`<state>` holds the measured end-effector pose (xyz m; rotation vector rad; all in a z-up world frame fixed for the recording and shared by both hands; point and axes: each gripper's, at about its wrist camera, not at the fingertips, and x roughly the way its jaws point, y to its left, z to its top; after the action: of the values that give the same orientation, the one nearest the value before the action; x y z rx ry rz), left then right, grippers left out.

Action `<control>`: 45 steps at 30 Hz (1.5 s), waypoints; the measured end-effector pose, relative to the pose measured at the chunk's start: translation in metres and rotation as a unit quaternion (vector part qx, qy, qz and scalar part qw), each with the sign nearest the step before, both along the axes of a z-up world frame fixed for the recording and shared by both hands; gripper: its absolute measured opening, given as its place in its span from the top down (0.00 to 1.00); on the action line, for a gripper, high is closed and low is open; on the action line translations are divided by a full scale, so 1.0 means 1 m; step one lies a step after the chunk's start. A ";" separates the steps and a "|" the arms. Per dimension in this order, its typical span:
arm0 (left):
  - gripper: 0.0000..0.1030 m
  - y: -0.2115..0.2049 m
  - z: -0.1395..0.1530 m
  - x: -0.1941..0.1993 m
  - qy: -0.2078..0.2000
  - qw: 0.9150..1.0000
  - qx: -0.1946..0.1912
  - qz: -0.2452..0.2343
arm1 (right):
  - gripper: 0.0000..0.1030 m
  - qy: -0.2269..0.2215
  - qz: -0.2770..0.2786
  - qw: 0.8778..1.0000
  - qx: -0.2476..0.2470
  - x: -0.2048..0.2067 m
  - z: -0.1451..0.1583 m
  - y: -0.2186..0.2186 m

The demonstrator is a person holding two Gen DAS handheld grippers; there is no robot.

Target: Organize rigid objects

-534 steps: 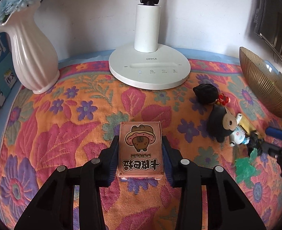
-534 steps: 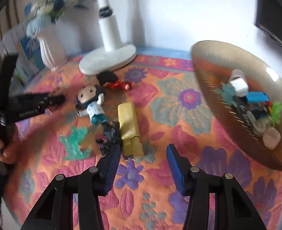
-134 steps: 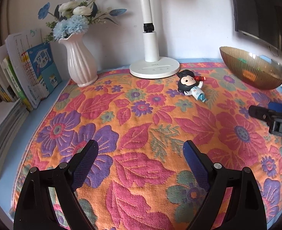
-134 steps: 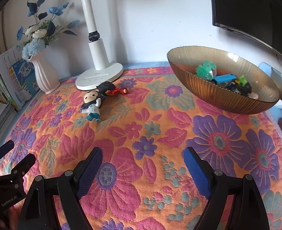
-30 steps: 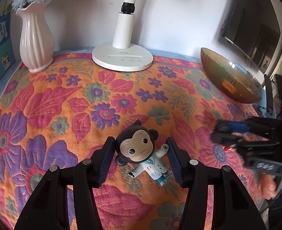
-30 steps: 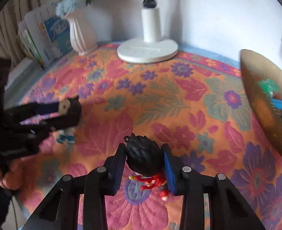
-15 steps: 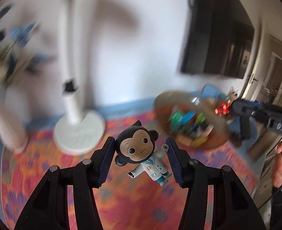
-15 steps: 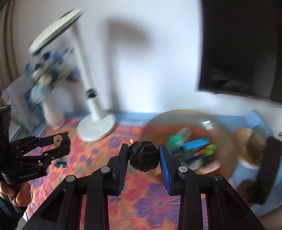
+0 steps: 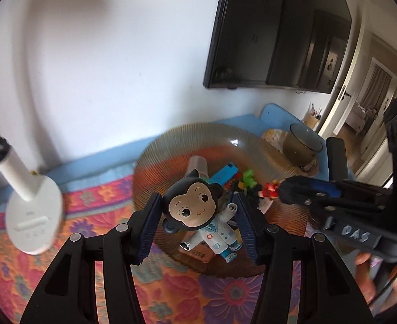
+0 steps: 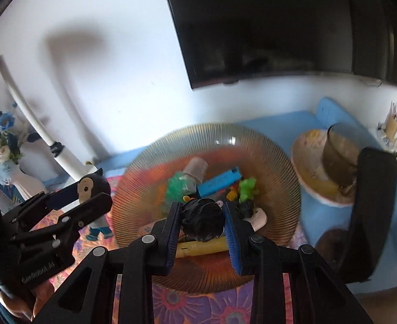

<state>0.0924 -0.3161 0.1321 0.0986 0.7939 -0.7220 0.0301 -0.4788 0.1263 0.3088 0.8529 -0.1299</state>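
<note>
Hanging over the ribbed amber bowl [image 10: 206, 145], both toys wait on a release. The right gripper [image 10: 202, 225], its jaws having just closed tighter, pinches the black-haired figurine [image 10: 202, 220] above the bowl's middle. The left gripper [image 9: 197, 220] jaws clamp the monkey doll [image 9: 195, 210] by its head, body slanting down toward the bowl's near-left rim, so the right looks better centred.

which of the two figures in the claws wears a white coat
The monkey figure in the left claw; the right claw holds a spiky black-haired figure in red.
</note>
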 end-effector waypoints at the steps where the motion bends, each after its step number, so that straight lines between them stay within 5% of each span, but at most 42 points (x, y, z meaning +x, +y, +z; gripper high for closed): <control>1: 0.50 -0.002 -0.003 0.002 0.003 1.000 0.001 0.001 | 0.70 0.004 -0.001 1.000 0.000 0.003 -0.006 -0.001; 3: 0.50 -0.005 -0.007 0.006 0.004 1.000 0.004 0.007 | 0.70 0.008 -0.002 1.000 0.009 0.008 -0.013 -0.003; 5: 0.35 -0.005 -0.003 0.005 0.000 1.000 0.000 0.005 | 0.70 0.009 -0.006 1.000 0.016 0.012 -0.017 -0.005; 9: 0.29 0.010 0.016 -0.007 -0.039 0.999 -0.008 0.017 | 0.45 -0.007 -0.016 0.999 0.027 0.009 -0.011 -0.009; 21: 0.28 0.121 0.075 -0.070 -0.099 0.992 -0.021 0.075 | 0.44 -0.068 0.047 0.997 -0.001 -0.038 0.057 0.067; 28: 0.17 0.214 0.102 -0.118 -0.138 0.977 -0.015 0.161 | 0.39 -0.109 0.108 0.988 -0.018 -0.069 0.103 0.149; 31: 0.15 0.256 0.083 -0.146 -0.139 0.960 0.020 0.241 | 0.38 -0.121 0.129 0.984 -0.017 -0.084 0.106 0.177; 37: 0.15 0.303 0.022 -0.163 -0.112 0.949 0.021 0.294 | 0.31 -0.110 0.157 0.981 0.002 -0.099 0.062 0.223; 41: 0.15 0.315 -0.019 -0.160 -0.069 0.954 -0.007 0.293 | 0.19 -0.114 0.168 0.979 0.033 -0.109 0.019 0.240; 45: 0.15 0.310 -0.042 -0.152 -0.079 0.954 0.013 0.289 | 0.18 -0.086 0.165 0.982 -0.018 -0.103 -0.015 0.259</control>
<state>-0.0591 -0.0062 0.0896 -0.0525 0.6331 -0.1459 -0.0725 -0.2195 0.1115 0.1395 0.7178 0.1882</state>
